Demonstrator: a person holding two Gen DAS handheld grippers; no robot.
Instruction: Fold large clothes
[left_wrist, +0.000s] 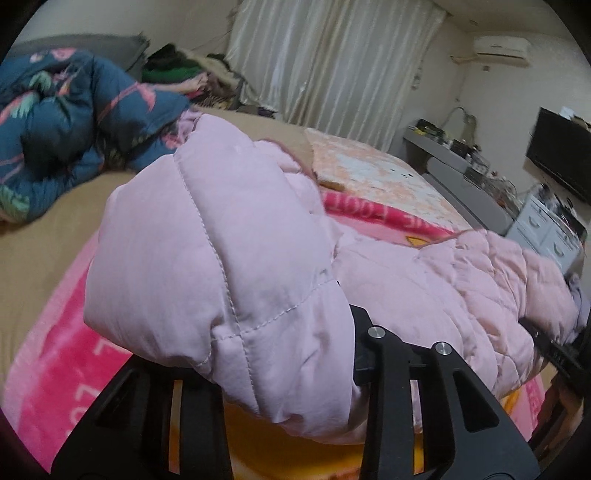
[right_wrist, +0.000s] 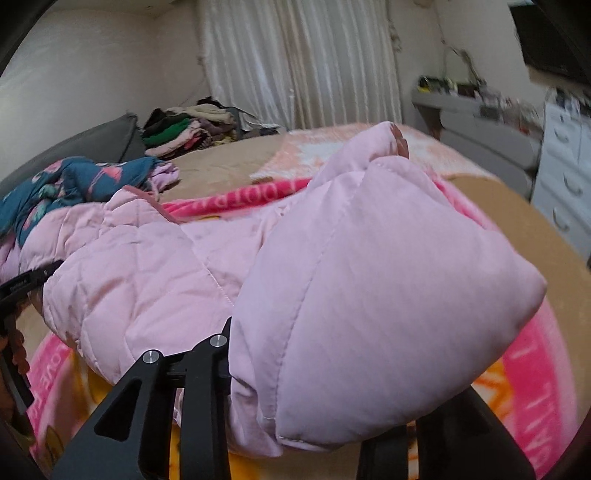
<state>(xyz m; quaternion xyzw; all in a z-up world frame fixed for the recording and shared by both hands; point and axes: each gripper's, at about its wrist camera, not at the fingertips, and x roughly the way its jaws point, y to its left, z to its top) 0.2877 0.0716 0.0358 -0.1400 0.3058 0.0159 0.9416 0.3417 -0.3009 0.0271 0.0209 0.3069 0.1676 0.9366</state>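
Left gripper (left_wrist: 295, 373), bottom centre of the left wrist view: jaws closed down on a thick fold of the pink puffer jacket (left_wrist: 229, 236), padding bulging up and over the black fingers (left_wrist: 391, 354), so pad contact itself is hidden. Right gripper (right_wrist: 295, 373), same story in the right wrist view: jaws closed on another padded corner of the jacket (right_wrist: 369, 288), one finger (right_wrist: 184, 369) showing at lower left, the other buried under fabric.

Key relation: jacket's long axis runs side to side btwn the two grippers. In the left view the body trails off toward right of frame, where the right gripper's dark frame (left_wrist: 554, 350) peeks in at the edge. In the right view it trails to left of frame, twd the left gripper's frame (right_wrist: 22, 288). Each hand has one end; neither is nearer the middle, which sags btwn them.

Under it, the pink blanket (left_wrist: 51, 350) w/ lettering, on the tan bed (left_wrist: 37, 236). Further back, upper left: blue floral quilt (left_wrist: 74, 110), then a clothes pile (right_wrist: 184, 129). Curtains (left_wrist: 332, 62) behind.

Judgement: next fold prob needs both ends carried together, kept level.
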